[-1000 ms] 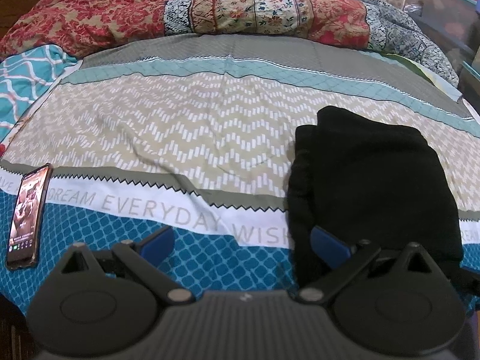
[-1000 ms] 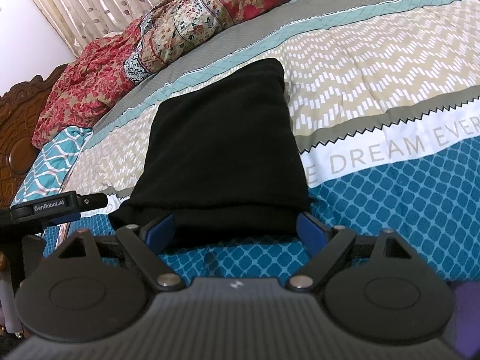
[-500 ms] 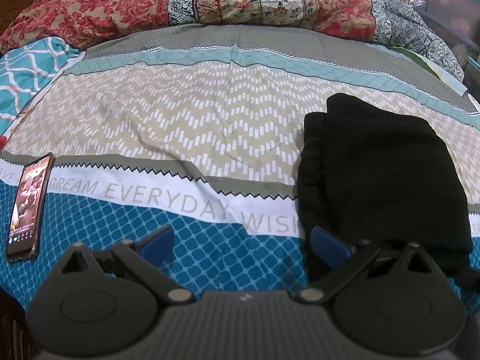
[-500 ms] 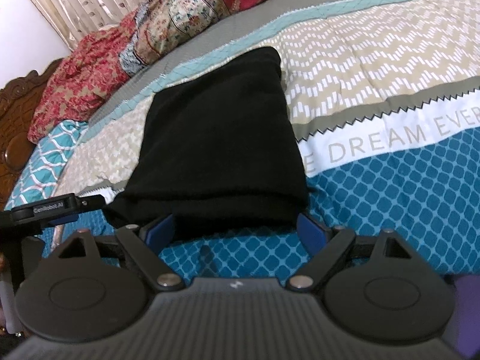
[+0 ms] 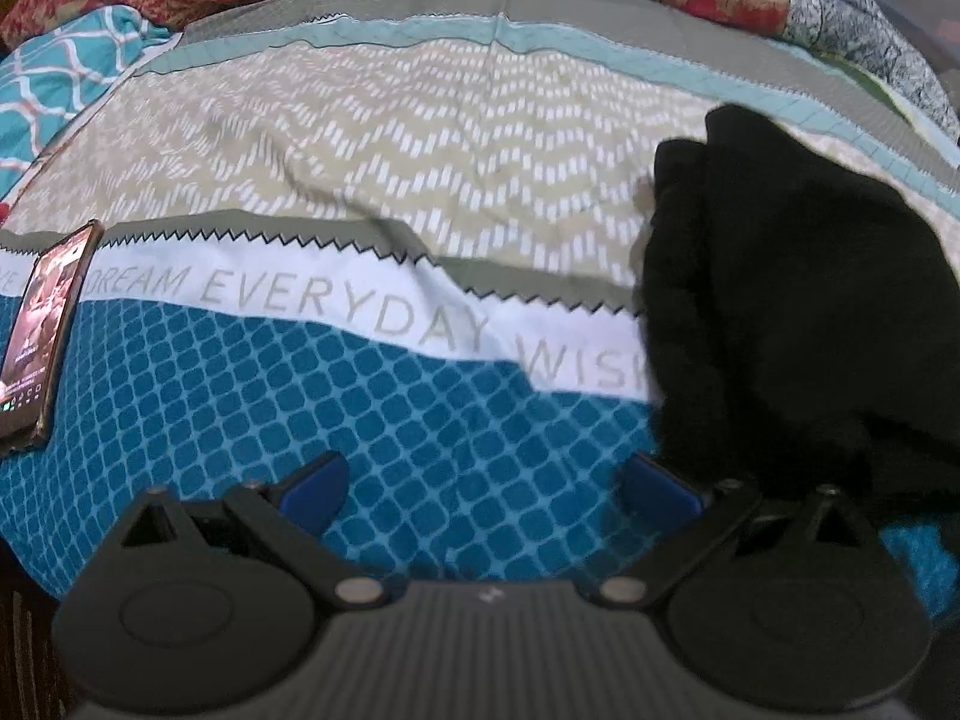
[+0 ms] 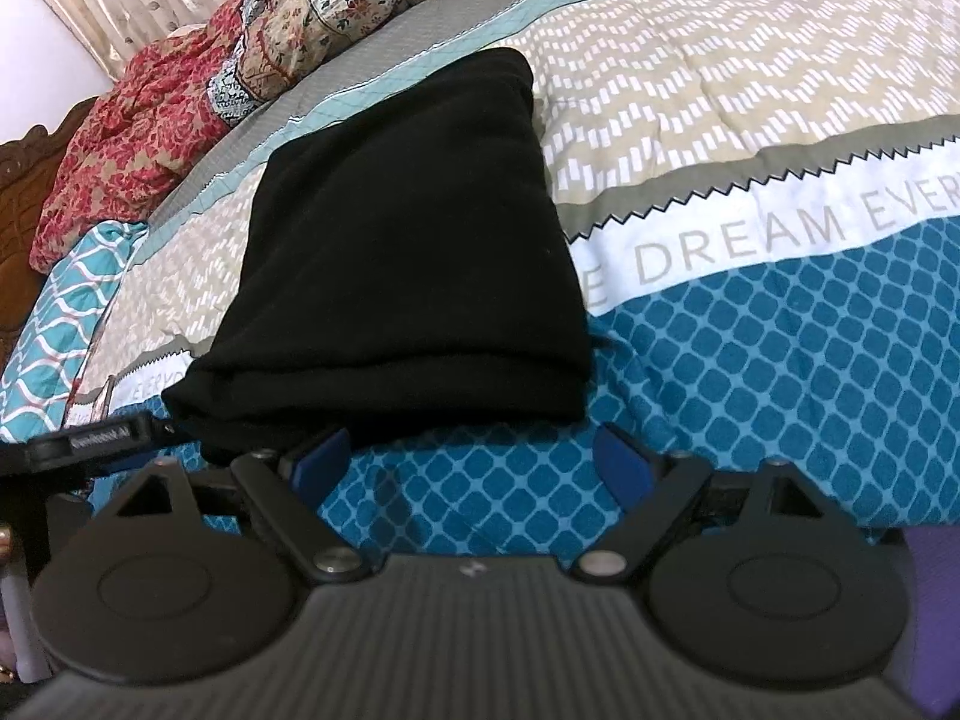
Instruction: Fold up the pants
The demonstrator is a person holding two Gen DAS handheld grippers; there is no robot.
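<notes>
Tilting down over bedspread [image 5: 384, 420]: left claw [image 5: 489, 489], right claw [image 6: 471, 459] gaping, empty; folded pants [image 6: 408, 252] ahead.

The left wrist view is soft with motion blur, so the printed lettering on the bedspread [image 5: 360, 300] reads only in part. The black pants [image 5: 798, 324] cover the end of that lettering and run off the right edge; their folds cannot be made out. A phone [image 5: 42, 330] is cut by the left edge, its screen too blurred to read. In the right wrist view the left gripper [image 6: 90, 441] is cropped at the left edge, its fingers unseen, and the floral quilt [image 6: 240, 60] leaves the top edge
</notes>
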